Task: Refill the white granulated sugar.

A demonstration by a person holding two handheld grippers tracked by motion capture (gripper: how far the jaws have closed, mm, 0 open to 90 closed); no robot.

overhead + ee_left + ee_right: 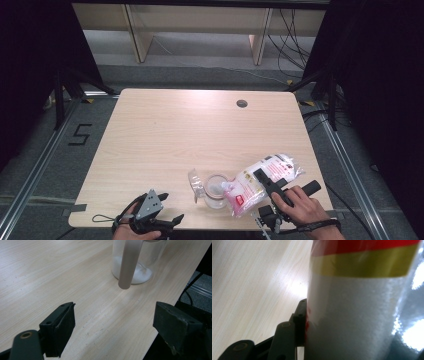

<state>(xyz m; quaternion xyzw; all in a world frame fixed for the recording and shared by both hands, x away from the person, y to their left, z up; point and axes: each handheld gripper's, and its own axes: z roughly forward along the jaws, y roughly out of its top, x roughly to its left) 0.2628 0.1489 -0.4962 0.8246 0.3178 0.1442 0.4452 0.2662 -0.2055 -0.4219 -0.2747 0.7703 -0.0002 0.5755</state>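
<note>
Pour step in hand; your right gripper [267, 184] has its fingers pinching the bag [262, 181] — the right gripper view has one finger [300, 322] pressed into the film, white grains behind it; bag is tilted, mouth down over the jar [216, 190], which stands near the front edge of the counter [165, 135]; jar already has a low layer of white powder at the bottom [136, 275], so I'd judge the pour partly done. Your left gripper [150, 212] sits at the front-left corner, fingers spread wide and holding nothing — well apart from the jar. A clear scrap [196, 184] lies just beside the jar, touching or not I can't tell. Next move: keep the mouth over the rim, tip slowly; jar is unbraced, so bring the left fingers in to steady it if it starts to shift.
</note>
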